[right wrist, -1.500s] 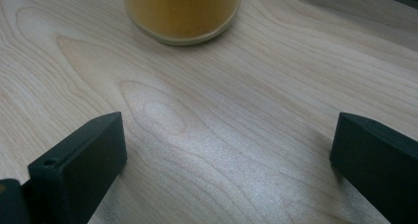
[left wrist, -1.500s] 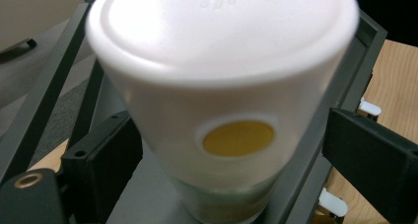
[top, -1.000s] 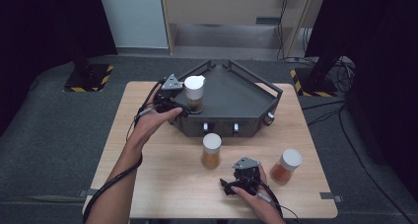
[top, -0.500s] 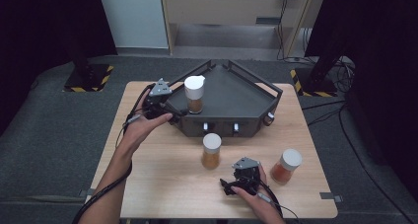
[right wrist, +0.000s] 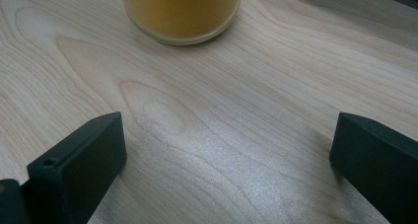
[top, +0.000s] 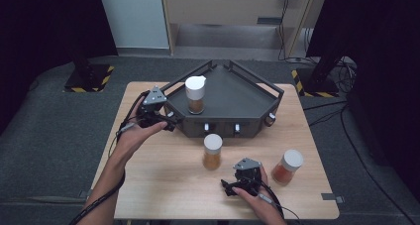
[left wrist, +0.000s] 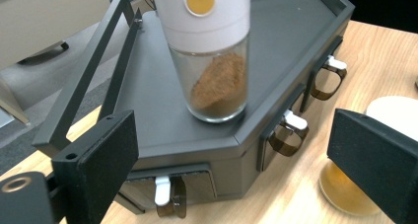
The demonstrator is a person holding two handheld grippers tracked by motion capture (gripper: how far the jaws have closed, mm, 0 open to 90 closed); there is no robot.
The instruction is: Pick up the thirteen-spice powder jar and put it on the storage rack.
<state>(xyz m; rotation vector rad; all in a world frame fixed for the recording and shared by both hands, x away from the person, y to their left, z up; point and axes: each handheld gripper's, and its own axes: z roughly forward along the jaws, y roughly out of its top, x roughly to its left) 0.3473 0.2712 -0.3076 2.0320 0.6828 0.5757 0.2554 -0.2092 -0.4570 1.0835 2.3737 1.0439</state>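
High view: the left gripper [top: 166, 120] has drawn back from the spice jar [top: 195, 94] now standing on the dark rack [top: 247, 98], so that placement looks done.

Left gripper view: its jaws, just widened, hold nothing.

Right gripper view: the right gripper [right wrist: 226, 150] gapes empty over the worktop [right wrist: 207, 100]. No readable writing.

One spice jar [top: 195, 94] stands on the rack [top: 247, 98]; two jars [top: 212, 151] [top: 287, 167] stand before it on the bench [top: 163, 185].
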